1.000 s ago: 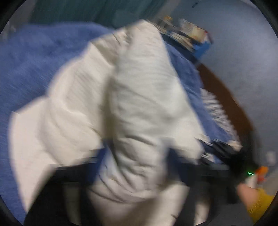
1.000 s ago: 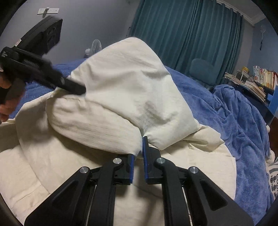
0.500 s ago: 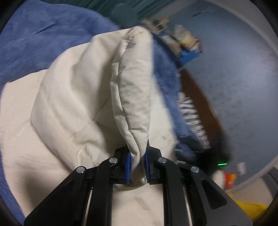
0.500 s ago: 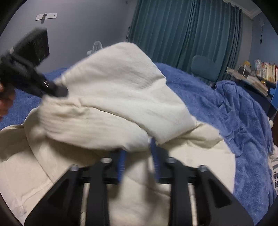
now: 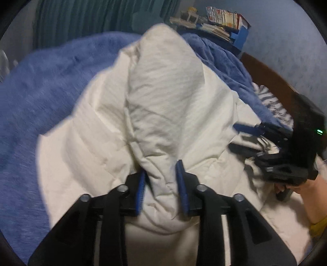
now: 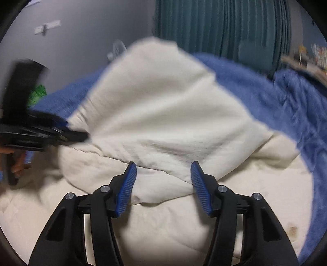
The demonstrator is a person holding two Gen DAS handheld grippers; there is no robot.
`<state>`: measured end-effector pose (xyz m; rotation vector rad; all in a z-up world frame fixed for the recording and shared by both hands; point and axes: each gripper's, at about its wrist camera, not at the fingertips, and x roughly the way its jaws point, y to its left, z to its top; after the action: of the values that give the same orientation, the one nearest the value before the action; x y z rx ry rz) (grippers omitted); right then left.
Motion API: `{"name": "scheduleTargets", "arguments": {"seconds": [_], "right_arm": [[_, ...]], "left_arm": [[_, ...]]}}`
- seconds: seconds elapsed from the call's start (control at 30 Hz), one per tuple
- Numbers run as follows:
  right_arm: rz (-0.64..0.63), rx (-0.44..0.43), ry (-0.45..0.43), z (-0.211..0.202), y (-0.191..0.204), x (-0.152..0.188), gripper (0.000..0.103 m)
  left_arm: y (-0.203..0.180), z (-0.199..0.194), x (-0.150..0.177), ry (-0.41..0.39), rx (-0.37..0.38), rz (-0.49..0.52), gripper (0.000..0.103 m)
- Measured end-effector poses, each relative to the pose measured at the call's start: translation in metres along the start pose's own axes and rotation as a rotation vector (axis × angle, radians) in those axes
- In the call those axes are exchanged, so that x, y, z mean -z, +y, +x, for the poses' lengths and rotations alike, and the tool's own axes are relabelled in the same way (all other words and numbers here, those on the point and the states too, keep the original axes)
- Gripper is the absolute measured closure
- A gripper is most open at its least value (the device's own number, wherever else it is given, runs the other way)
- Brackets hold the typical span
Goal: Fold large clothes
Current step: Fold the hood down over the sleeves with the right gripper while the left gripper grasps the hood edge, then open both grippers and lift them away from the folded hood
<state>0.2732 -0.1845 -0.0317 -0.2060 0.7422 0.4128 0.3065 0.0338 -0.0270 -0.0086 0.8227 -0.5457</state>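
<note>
A large cream quilted garment [image 5: 167,98] lies on a blue blanket, with one part folded over the rest; it also shows in the right wrist view [image 6: 163,114]. My left gripper [image 5: 161,169] has its jaws partly apart with a bunched fold of the cream cloth between the blue pads. It also shows at the left edge of the right wrist view [image 6: 81,135], at the fold's edge. My right gripper [image 6: 163,169] is open and empty, with the folded edge just beyond its tips. It shows in the left wrist view [image 5: 237,135], open beside the garment.
The blue blanket [image 5: 40,98] covers the bed around the garment. A wooden bed frame [image 5: 271,79] and a striped cloth [image 5: 267,102] lie to the right. Teal curtains [image 6: 224,26] and a shelf of books [image 5: 222,16] stand behind the bed.
My right gripper has opened and let go of the cream fold. My left gripper's jaws have widened around the cloth. The folded part has come down onto the garment.
</note>
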Motion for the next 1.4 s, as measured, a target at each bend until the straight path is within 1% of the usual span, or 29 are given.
{"name": "scheduleTargets", "arguments": {"seconds": [0.03,0.07,0.17,0.2,0.23,0.3,0.37,0.43,0.47,0.5,0.57,0.6,0.63,0.67,0.73,0.77,0.8,0.87,0.9,0.93,1.0,1.1,1.2,1.27,1.3,1.33,1.4], "right_arm": [[0.003,0.010,0.005,0.004,0.001,0.000,0.049],[0.005,0.022,0.014,0.008,0.001,0.000,0.049],[0.040,0.007,0.028,0.016,-0.002,0.003,0.049],[0.044,0.004,0.030,0.017,-0.003,0.003,0.049],[0.046,0.001,0.031,0.017,-0.003,0.003,0.049],[0.053,-0.005,0.032,0.017,-0.004,0.001,0.049],[0.060,-0.007,0.031,0.014,-0.004,0.003,0.049],[0.070,-0.003,0.017,0.008,-0.005,0.000,0.050],[0.074,0.017,-0.005,0.001,-0.007,-0.003,0.050],[0.077,0.038,-0.029,-0.003,-0.009,-0.007,0.048],[0.088,0.096,-0.078,-0.012,-0.015,-0.014,0.046],[0.098,0.142,-0.093,-0.013,-0.021,-0.020,0.044],[0.113,0.176,-0.090,-0.011,-0.028,-0.024,0.042],[0.133,0.187,-0.079,-0.007,-0.034,-0.027,0.042],[0.193,0.170,-0.013,0.009,-0.048,-0.028,0.042],[0.227,0.154,0.035,0.022,-0.055,-0.025,0.041],[0.243,0.147,0.060,0.029,-0.058,-0.024,0.037],[0.306,0.119,0.112,0.043,-0.066,-0.015,0.031],[0.384,0.072,0.130,0.052,-0.077,-0.007,0.030],[0.421,0.048,0.134,0.055,-0.082,-0.003,0.029],[0.450,0.029,0.139,0.063,-0.085,0.002,0.029],[0.410,0.083,0.141,0.065,-0.074,0.001,0.029],[0.386,0.111,0.104,0.050,-0.067,0.001,0.028],[0.365,0.125,0.073,0.031,-0.064,0.001,0.028],[0.335,0.120,0.053,0.016,-0.058,0.004,0.028],[0.302,0.123,0.039,0.004,-0.051,0.006,0.028],[0.193,0.140,0.024,-0.023,-0.032,0.015,0.028]], "left_arm": [[-0.005,-0.008,-0.002,-0.030,-0.032,0.020,0.063],[-0.014,-0.019,-0.005,-0.088,-0.070,0.055,0.056],[-0.040,-0.042,-0.011,-0.200,-0.061,0.139,0.054],[-0.047,-0.045,-0.012,-0.202,-0.047,0.152,0.054],[-0.055,-0.043,-0.015,-0.191,-0.036,0.166,0.054],[-0.059,-0.025,-0.018,-0.133,-0.083,0.184,0.054],[-0.050,-0.005,-0.014,-0.083,-0.129,0.163,0.054],[-0.037,0.011,-0.007,-0.040,-0.154,0.133,0.054],[-0.030,0.017,-0.005,-0.025,-0.145,0.115,0.054],[-0.027,0.021,-0.002,-0.021,-0.143,0.105,0.054],[-0.025,0.025,0.000,-0.015,-0.147,0.105,0.054],[-0.026,0.026,0.000,-0.014,-0.153,0.109,0.054],[-0.027,0.027,0.004,-0.012,-0.158,0.114,0.054],[-0.027,0.029,0.004,-0.007,-0.165,0.114,0.054],[-0.025,0.035,0.002,-0.001,-0.164,0.102,0.054],[-0.021,0.035,0.003,0.003,-0.159,0.091,0.054],[-0.018,0.037,0.003,0.008,-0.151,0.078,0.054],[-0.013,0.042,0.000,0.011,-0.133,0.046,0.054],[-0.010,0.045,0.000,0.013,-0.123,0.032,0.054],[-0.008,0.048,0.001,0.013,-0.117,0.024,0.054],[-0.004,0.054,0.004,0.011,-0.106,0.009,0.054],[-0.005,0.059,0.007,0.012,-0.130,0.017,0.054],[-0.008,0.054,0.006,0.009,-0.135,0.028,0.054],[-0.014,0.044,0.006,0.003,-0.148,0.045,0.053],[-0.016,0.038,0.006,0.000,-0.159,0.056,0.052],[-0.018,0.034,0.006,-0.002,-0.170,0.065,0.050],[-0.026,0.018,0.009,-0.012,-0.181,0.073,0.044]]}}
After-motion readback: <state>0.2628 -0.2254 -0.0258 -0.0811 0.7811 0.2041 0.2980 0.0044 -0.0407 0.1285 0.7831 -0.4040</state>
